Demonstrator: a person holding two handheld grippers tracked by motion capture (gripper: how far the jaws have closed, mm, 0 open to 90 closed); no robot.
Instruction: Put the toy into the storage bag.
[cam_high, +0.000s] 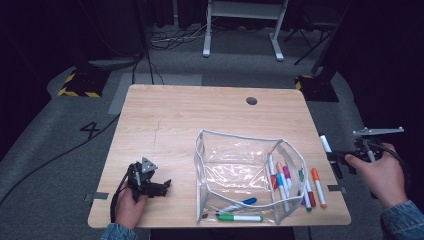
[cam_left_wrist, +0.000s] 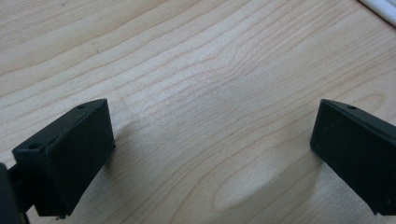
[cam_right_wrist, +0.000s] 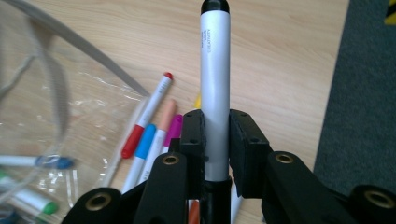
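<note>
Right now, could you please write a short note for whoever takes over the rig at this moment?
Right gripper: shut on a black-capped marker, held above the table's right edge.
Left gripper: open, nothing between its jaws, resting low on the table near the left front.
Pouch: clear, open, standing at the middle front.
Done: a green marker, a blue one and several more lie inside the pouch.
Left: put the held marker in, then the orange marker and the others beside the pouch.
</note>
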